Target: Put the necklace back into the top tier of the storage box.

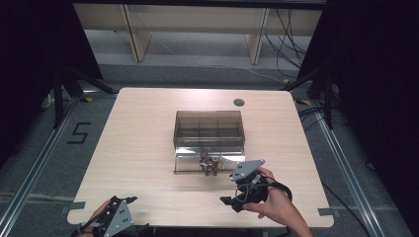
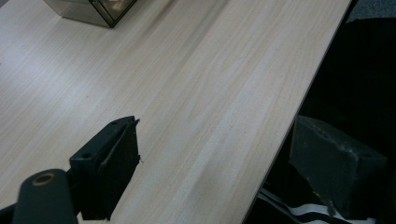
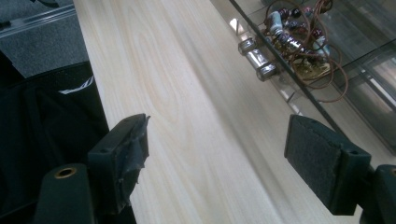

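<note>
Though tangled, wire bundle [image 1: 211,164] indistinct

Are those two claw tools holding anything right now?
No, nothing is held. The right gripper and left gripper both stand open above the table; the beaded tangle lies untouched.

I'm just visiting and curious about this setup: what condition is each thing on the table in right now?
Clear box: its front flap lies folded down flat on the table.
Tangle of wires and small parts: resting on that flap, held by nothing.
Right gripper: fingers wide apart, nothing between them, near the tangle.
Left gripper: fingers apart, empty, at the table's near edge.
Table: bare light wood around the box.
</note>
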A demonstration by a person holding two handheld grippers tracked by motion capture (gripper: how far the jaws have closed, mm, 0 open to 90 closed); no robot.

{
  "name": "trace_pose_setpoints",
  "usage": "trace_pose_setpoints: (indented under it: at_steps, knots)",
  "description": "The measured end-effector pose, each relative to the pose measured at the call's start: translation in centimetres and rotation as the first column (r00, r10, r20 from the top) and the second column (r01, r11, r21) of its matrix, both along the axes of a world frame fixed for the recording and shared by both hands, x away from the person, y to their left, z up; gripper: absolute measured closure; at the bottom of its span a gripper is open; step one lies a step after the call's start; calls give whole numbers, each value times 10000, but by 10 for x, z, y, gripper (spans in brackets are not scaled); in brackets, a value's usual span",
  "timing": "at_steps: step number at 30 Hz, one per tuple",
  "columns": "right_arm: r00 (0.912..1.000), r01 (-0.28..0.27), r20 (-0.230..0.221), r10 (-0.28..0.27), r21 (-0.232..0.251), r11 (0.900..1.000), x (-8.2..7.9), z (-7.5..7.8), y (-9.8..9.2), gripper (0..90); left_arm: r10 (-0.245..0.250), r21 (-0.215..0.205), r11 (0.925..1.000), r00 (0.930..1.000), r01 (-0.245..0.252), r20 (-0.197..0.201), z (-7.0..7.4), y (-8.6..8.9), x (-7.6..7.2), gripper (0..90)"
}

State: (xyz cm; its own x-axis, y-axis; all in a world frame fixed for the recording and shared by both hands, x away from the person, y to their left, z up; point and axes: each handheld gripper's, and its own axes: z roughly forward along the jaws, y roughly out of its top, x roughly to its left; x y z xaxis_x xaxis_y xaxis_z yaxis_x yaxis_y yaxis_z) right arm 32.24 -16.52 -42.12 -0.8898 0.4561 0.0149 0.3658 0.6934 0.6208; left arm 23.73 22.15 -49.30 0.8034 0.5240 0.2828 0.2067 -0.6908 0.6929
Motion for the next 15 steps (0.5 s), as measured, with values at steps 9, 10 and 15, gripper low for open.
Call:
trace_pose_setpoints:
  at_steps: [9, 10, 15]
  knots:
    - [9999, -89, 50, 87, 301, 9995, -2, -12, -6, 225, 64, 53, 10000, 10000, -64, 53, -1, 0, 0, 152]
    - [9999, -74, 139, 70, 279, 9996, -2, -12, -6, 221, 57, 72, 10000, 10000, -57, 53, -1, 0, 0, 151]
    - [9996, -62, 273, 52, 359, 9993, -3, -18, -9, 215, -12, 83, 10000, 10000, 12, -9, 0, 0, 0, 151]
